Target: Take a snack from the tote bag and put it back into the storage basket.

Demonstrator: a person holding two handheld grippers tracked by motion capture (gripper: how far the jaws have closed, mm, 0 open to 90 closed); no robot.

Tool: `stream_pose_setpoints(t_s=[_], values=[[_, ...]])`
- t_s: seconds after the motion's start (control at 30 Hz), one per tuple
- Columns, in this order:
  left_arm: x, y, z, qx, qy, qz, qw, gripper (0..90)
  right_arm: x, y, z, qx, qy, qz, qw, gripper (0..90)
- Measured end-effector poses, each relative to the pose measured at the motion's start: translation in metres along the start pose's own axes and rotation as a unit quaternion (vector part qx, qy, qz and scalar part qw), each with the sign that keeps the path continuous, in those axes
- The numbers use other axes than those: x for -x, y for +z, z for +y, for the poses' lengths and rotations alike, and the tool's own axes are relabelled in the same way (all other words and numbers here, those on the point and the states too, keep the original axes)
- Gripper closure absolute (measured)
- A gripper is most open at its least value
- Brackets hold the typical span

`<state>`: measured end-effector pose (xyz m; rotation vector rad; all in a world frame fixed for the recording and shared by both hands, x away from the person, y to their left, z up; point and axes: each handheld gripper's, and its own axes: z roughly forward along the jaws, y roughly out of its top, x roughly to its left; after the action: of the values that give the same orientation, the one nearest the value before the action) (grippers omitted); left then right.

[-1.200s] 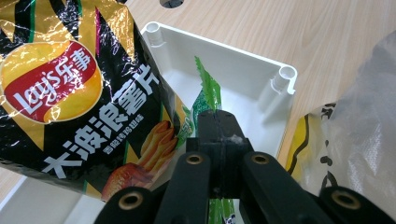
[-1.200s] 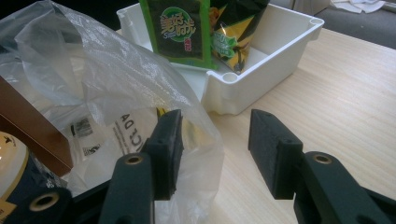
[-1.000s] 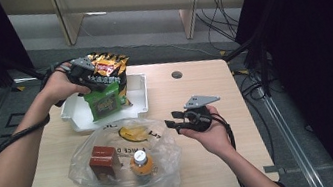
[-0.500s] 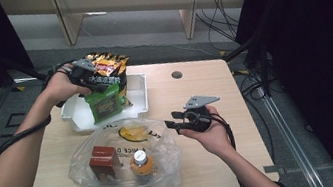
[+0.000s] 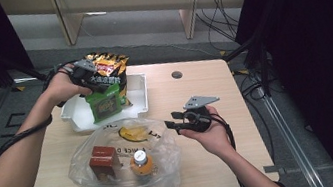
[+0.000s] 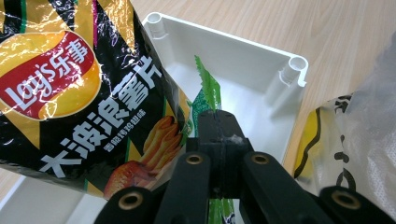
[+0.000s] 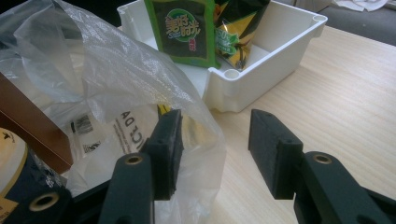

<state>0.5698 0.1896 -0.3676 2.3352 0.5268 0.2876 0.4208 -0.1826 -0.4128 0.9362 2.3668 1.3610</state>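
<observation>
Left tongs [image 5: 102, 86] clamped on green foil snack packet [image 5: 103, 102], upright in white plastic tray [image 5: 138, 95] against black-and-yellow crisp bag [image 5: 109, 68]. Right tongs [image 7: 214, 140] spread wide, empty, above wooden surface [image 5: 194, 86] beside clear plastic bag [image 5: 163, 147] holding brown box [image 5: 102, 160] and capped bottle [image 5: 140, 162].

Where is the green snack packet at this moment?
In the high view, the green snack packet stands in the white bin at the table's far left, in front of the Lay's chip bag, pinched by the left tool.
</observation>
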Motion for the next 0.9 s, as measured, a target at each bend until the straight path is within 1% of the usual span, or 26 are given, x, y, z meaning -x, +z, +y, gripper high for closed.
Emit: stream_pose_setpoints(t_s=[0.03, 0.07, 0.1, 0.17, 0.2, 0.37, 0.4, 0.63, 0.67, 0.7, 0.73, 0.77, 0.8, 0.83, 0.87, 0.9], values=[[-0.0003, -0.0001, 0.0001, 0.000, 0.001, 0.001, 1.0000, 90.0, -0.0004, 0.0010, -0.0004, 0.006, 0.001, -0.002, 1.0000, 55.3], [-0.0010, -0.0003, 0.0003, -0.001, 0.006, 0.001, 1.0000, 90.0, -0.0002, 0.0007, -0.0003, 0.003, 0.001, -0.001, 1.0000, 55.4], [-0.0009, 0.0000, 0.0001, -0.001, 0.003, 0.002, 1.0000, 90.0, -0.0002, 0.0007, -0.0003, 0.003, 0.001, -0.001, 1.0000, 55.4], [-0.0012, 0.0002, 0.0002, -0.002, 0.004, 0.002, 1.0000, 90.0, -0.0001, 0.0007, -0.0003, 0.003, 0.001, -0.001, 1.0000, 55.4], [-0.0017, 0.0003, 0.0004, -0.003, 0.007, 0.003, 1.0000, 90.0, -0.0001, 0.0004, -0.0001, 0.002, 0.001, -0.001, 1.0000, 55.3], [-0.0015, 0.0017, 0.0007, -0.002, 0.009, 0.006, 0.9999, 90.0, -0.0001, 0.0007, -0.0004, 0.003, 0.001, -0.001, 1.0000, 55.3], [-0.0012, 0.0023, 0.0005, 0.000, 0.007, 0.007, 1.0000, 90.0, -0.0001, 0.0007, -0.0004, 0.003, 0.001, -0.001, 1.0000, 55.3], [-0.0020, 0.0025, 0.0002, 0.001, 0.009, 0.009, 0.9999, 90.0, -0.0002, 0.0007, -0.0004, 0.003, 0.001, -0.001, 1.0000, 55.3], [-0.0030, 0.0015, 0.0004, -0.005, 0.017, 0.011, 0.9998, 90.0, -0.0001, 0.0008, -0.0004, 0.003, 0.001, -0.002, 1.0000, 55.3], [-0.0030, 0.0015, 0.0004, -0.005, 0.017, 0.011, 0.9998, 90.0, -0.0001, 0.0008, -0.0003, 0.004, 0.001, -0.002, 1.0000, 55.3], [-0.0046, 0.0001, 0.0008, -0.015, 0.029, 0.011, 0.9994, 90.0, 0.0004, -0.0002, 0.0001, -0.003, 0.000, 0.001, 1.0000, 55.3], [-0.0027, 0.0025, 0.0004, 0.000, 0.011, 0.014, 0.9998, 90.0, 0.0003, -0.0002, 0.0001, -0.002, 0.000, 0.000, 1.0000, 55.3], [-0.0024, 0.0030, 0.0004, 0.001, 0.007, 0.015, 0.9999, 90.0, 0.0003, -0.0003, 0.0001, -0.002, 0.000, 0.000, 1.0000, 55.3], [-0.0026, 0.0032, 0.0006, 0.000, 0.007, 0.015, 0.9999, 90.0, 0.0003, -0.0004, 0.0002, -0.002, 0.000, 0.000, 1.0000, 55.3], [-0.0028, 0.0033, 0.0011, 0.000, 0.009, 0.016, 0.9998, 90.0, 0.0002, -0.0006, 0.0002, -0.002, -0.001, 0.000, 1.0000, 55.3], [-0.0052, 0.0013, 0.0021, -0.017, 0.029, 0.015, 0.9993, 90.0, 0.0000, -0.0005, 0.0002, 0.001, 0.000, -0.001, 1.0000, 55.3]])
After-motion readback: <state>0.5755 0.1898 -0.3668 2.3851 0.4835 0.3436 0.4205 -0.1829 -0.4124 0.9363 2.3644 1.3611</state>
